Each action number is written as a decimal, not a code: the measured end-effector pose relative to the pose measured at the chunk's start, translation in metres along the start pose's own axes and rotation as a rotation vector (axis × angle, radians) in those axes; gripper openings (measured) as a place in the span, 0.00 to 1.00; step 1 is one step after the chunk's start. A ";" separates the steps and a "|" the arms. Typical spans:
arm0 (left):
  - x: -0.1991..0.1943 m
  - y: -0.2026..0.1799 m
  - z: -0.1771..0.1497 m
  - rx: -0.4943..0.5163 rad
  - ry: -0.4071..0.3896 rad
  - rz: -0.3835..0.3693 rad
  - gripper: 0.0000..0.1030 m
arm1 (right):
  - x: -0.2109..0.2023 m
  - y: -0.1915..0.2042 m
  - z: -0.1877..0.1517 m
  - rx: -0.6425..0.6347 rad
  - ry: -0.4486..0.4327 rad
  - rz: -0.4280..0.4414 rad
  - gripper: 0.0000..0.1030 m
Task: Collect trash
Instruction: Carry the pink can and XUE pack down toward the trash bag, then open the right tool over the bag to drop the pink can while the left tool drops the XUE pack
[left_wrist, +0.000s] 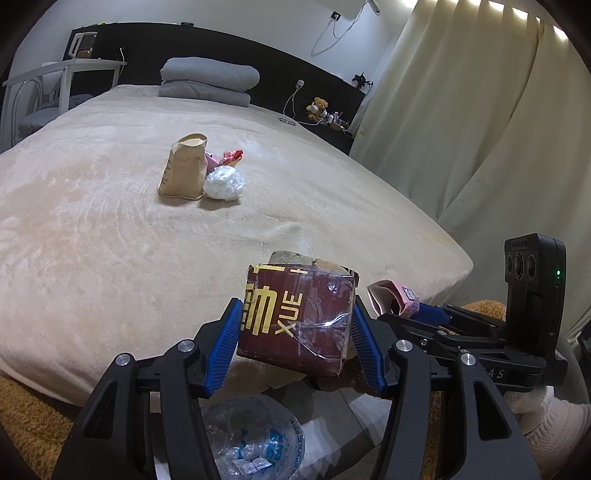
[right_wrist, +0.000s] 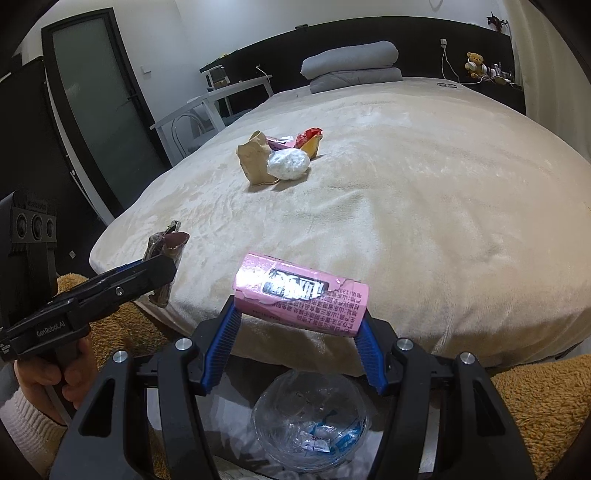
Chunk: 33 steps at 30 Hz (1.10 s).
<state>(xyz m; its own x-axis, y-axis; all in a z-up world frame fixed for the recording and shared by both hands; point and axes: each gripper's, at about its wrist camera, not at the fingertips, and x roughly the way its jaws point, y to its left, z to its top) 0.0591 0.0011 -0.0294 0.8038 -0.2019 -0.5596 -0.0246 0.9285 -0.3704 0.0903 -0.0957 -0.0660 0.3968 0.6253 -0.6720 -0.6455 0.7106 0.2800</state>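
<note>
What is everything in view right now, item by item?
red packet: 1, dark red, gripped in left tongs
pink carton: 1, pink, gripped in right tongs
clear bag: 1, transparent with blue print, below both tongs
paper bag: 1, tan, upright mid-bed
white wad: 1, white, beside paper bag
red wrapper: 1, red and yellow, behind wad
blanket: 1, beige, covering bed
folded bedding: 1 stack, grey, head of bed
teddy bear: 1, tan, shelf beyond bed
curtain: 1, cream, along the bed's side
hand: 1, holding left tongs' handle

Beige bed (left_wrist: 110, 221), cream curtains (left_wrist: 461, 110)
</note>
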 end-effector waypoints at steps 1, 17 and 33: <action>0.000 0.000 -0.003 -0.005 0.008 -0.001 0.55 | 0.000 0.001 -0.002 -0.002 0.004 0.001 0.58; 0.007 0.007 -0.050 -0.111 0.151 0.045 0.55 | 0.020 -0.004 -0.029 0.029 0.155 0.033 0.58; 0.051 0.031 -0.088 -0.212 0.425 0.110 0.55 | 0.070 -0.028 -0.057 0.228 0.434 0.042 0.58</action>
<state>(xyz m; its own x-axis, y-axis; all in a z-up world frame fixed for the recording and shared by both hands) 0.0473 -0.0081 -0.1347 0.4767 -0.2562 -0.8409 -0.2521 0.8766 -0.4099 0.0986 -0.0900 -0.1597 0.0340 0.4973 -0.8669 -0.4763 0.7706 0.4234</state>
